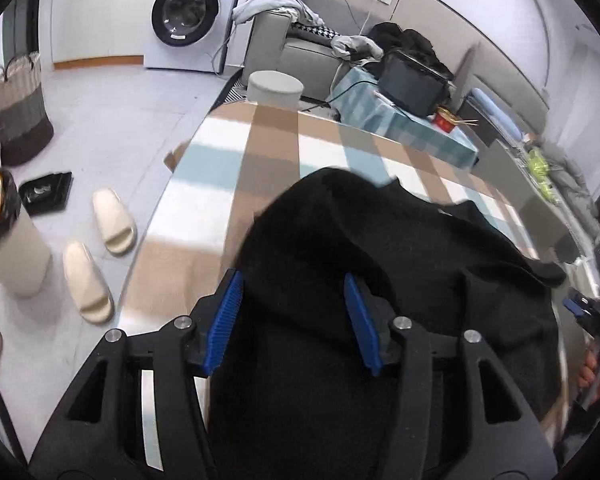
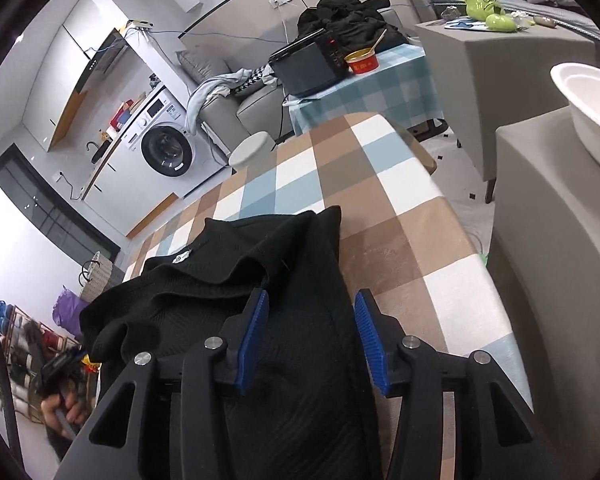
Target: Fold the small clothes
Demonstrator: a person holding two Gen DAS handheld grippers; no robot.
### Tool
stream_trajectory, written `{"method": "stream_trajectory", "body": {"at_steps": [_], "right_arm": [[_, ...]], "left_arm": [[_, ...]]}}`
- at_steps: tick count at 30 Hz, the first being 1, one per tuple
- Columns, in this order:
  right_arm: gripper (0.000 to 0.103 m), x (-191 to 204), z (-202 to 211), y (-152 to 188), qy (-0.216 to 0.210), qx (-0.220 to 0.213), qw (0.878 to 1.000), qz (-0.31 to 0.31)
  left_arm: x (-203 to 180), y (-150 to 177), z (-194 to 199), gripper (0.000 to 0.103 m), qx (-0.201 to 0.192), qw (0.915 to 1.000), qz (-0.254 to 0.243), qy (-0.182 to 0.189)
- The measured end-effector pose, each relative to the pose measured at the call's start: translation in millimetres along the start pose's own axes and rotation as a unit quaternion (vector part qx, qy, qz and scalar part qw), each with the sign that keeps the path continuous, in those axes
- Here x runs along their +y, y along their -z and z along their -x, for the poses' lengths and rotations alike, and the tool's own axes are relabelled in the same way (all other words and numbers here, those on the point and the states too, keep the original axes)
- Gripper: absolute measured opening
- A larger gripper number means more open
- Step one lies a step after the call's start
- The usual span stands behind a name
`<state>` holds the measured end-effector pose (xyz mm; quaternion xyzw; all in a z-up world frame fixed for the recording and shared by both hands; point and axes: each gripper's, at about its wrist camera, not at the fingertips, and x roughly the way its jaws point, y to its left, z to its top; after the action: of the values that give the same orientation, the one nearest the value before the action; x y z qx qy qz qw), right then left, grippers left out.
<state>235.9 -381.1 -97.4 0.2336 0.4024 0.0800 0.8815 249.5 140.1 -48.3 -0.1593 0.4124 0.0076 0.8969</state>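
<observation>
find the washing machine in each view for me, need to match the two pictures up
Left wrist view: the washing machine sits at the top, left of centre, past the far end of the checked table.
Right wrist view: the washing machine is at mid-left, tilted, beyond the table's far left edge.
Shared landmark: the round white stool just off the table's far end, to the right of the machine in both views.

1. The table (image 2: 412, 216) wears a checked cloth of brown, white and pale blue squares.
2. A black knitted garment (image 2: 300, 320) lies bunched on its near part; folds hang over the near-left edge.
3. On the floor (image 1: 120, 120) beside the table lie two cream slippers (image 1: 100, 256), a black tray (image 1: 46, 192) and a woven basket (image 1: 16, 112).
</observation>
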Motion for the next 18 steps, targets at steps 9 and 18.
{"method": "stream_trajectory", "body": {"at_steps": [9,18], "right_arm": [[0.053,-3,-7,0,0.020,0.020,1.000,0.006],[0.063,39,-54,-7,0.055,0.061,0.985,0.152]], "left_arm": [[9,-21,-23,0.052,0.002,0.9998,0.012,-0.015],[8,4,2,0.053,0.002,0.9999,0.011,-0.005]]}}
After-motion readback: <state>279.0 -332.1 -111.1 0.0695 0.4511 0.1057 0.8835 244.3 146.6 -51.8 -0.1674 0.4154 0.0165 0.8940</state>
